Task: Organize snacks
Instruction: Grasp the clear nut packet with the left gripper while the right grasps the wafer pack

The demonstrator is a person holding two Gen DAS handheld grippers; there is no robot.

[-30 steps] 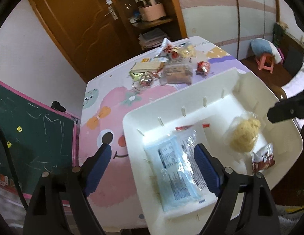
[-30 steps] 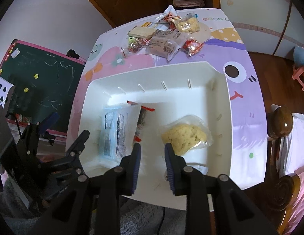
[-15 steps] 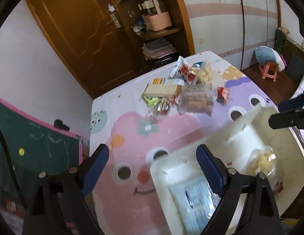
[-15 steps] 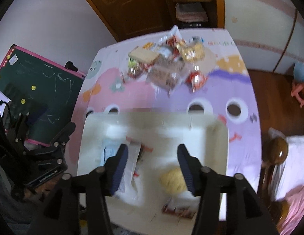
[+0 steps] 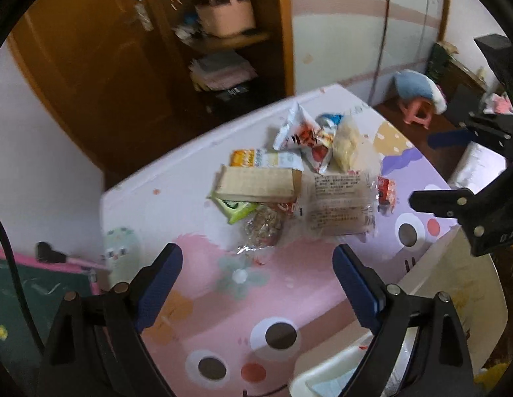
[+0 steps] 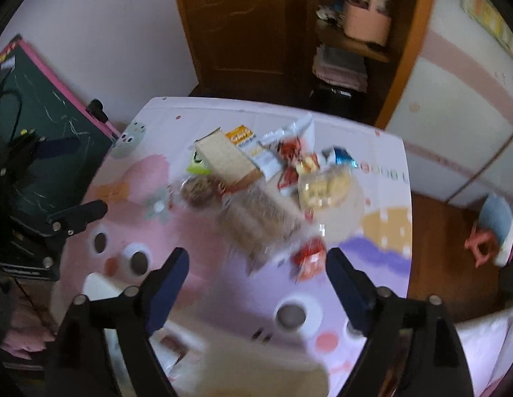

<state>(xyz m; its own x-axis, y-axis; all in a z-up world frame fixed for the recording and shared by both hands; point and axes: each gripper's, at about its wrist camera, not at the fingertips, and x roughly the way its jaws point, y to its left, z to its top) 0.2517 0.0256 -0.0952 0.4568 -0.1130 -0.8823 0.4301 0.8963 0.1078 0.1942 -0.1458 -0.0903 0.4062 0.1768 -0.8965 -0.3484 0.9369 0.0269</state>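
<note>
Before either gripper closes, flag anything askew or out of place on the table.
The unsorted snacks lie in a loose, overlapping heap at the table's far end, none squared up. A white-and-red bag sits tipped on edge, and a small red packet lies at the heap's right side. Nothing looks spilled or torn; motion blur hides detail.

Little legible. Tablecloth [image 6: 382, 178] carries red-pink letters near its far right edge, upside down to the right wrist camera, roughly "GOOD L", blurred. Orange packet [image 6: 240, 136] has a white logo, illegible. Clear-wrapped bar [image 5: 339, 206] carries a block of small print, unreadable. Right gripper [image 5: 435, 172] body has embossed letters, partly cut off.
</note>
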